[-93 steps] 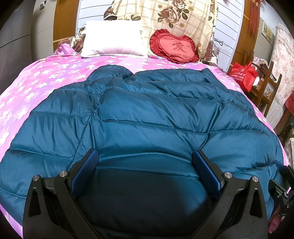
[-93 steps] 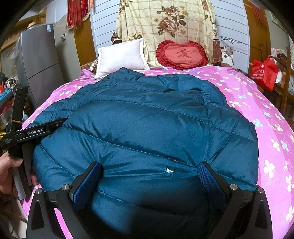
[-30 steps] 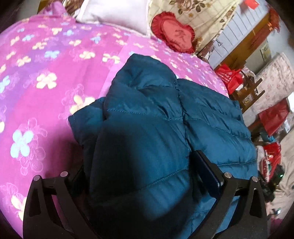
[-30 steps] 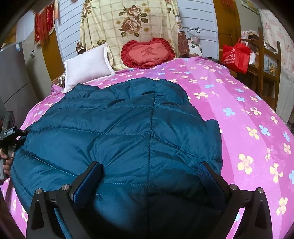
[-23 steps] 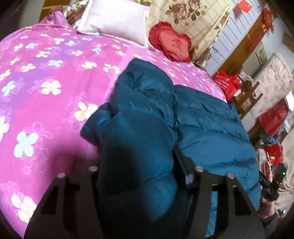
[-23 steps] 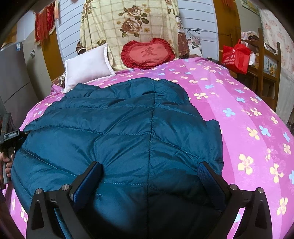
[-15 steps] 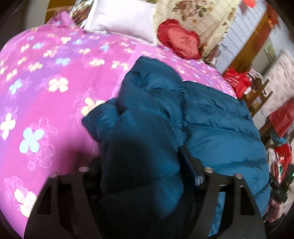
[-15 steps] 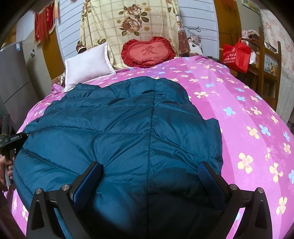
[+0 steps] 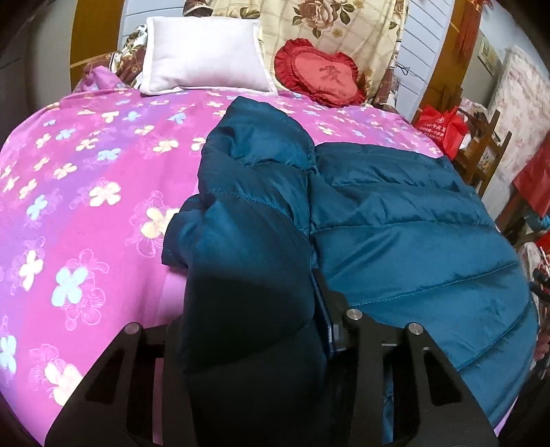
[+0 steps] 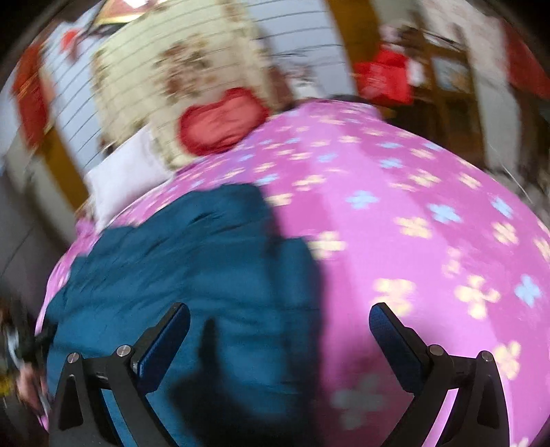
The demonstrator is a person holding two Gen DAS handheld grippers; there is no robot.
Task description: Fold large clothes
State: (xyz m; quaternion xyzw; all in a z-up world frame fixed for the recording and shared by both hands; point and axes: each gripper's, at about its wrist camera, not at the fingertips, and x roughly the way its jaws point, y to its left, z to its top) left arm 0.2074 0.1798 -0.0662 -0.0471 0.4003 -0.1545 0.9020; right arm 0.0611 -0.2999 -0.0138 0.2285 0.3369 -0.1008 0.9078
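A large teal quilted down jacket [image 9: 395, 240] lies on a bed with a pink flowered sheet [image 9: 86, 178]. My left gripper [image 9: 254, 309] is shut on the jacket's left side, a thick bunch of fabric [image 9: 247, 261] raised between the jaws. The left finger is hidden by the fabric. In the blurred right wrist view the jacket [image 10: 192, 261] lies to the left. My right gripper [image 10: 278, 330] is open and empty, over the jacket's right edge and the sheet [image 10: 429, 240].
A white pillow [image 9: 202, 55], a red heart cushion [image 9: 319, 75] and a floral blanket [image 9: 343, 24] stand at the head of the bed. A red bag [image 9: 443, 127] and wooden chair [image 9: 488, 148] are at the right.
My left gripper went from open at the jacket's hem to the left side, closed on it and lifted the bunch. My right gripper swung right; its view is now blurred.
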